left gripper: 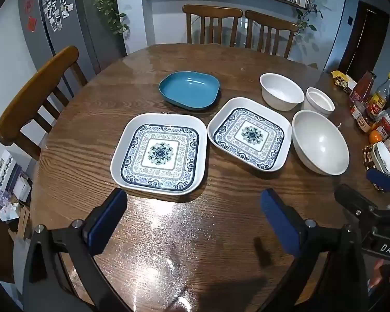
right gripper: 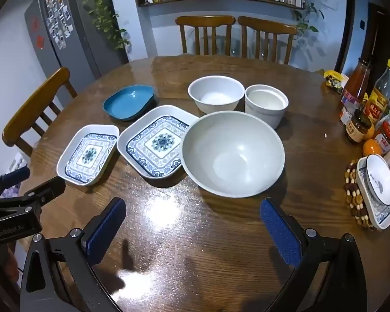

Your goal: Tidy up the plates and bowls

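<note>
Two square blue-patterned white plates sit side by side on the round wooden table: the left plate and the right plate. A blue dish lies behind them. A large white bowl, a smaller white bowl and a white cup-like bowl stand to the right. My left gripper is open and empty, just in front of the left plate. My right gripper is open and empty, in front of the large bowl.
Sauce bottles, jars and oranges crowd the table's right edge, with a small patterned dish stack on a beaded mat. Wooden chairs stand at the far side and the left. A fridge stands behind.
</note>
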The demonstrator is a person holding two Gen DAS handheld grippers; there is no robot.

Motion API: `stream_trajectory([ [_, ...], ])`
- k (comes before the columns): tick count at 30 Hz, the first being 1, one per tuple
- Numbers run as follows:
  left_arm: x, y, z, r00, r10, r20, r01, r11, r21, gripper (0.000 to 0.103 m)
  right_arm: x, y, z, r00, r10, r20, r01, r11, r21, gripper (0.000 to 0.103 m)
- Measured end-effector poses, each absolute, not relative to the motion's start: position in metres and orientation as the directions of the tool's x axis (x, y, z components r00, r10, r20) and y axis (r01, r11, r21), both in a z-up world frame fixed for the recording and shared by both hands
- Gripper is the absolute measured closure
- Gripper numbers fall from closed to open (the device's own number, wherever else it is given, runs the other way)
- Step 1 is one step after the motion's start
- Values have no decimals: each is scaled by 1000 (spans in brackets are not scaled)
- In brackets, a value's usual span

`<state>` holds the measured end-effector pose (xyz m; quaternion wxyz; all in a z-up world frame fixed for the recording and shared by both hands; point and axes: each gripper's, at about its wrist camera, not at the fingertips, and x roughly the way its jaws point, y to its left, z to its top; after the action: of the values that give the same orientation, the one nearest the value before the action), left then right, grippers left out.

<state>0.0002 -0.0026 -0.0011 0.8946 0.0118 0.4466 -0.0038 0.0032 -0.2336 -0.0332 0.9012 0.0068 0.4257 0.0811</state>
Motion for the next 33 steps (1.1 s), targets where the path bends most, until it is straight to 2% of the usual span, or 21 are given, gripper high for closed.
stream_trajectory([
  [7, 3, 0, 2, 608, -27, -794, 34, 999, -8, 1, 3, -233, -29, 632, 129, -764, -134, 989, 57, 0],
  [33, 15, -9, 9, 630, -20, -776, 66, 997, 28, 1, 6, -234, -27, 633, 108, -766, -106, 993, 53, 0],
])
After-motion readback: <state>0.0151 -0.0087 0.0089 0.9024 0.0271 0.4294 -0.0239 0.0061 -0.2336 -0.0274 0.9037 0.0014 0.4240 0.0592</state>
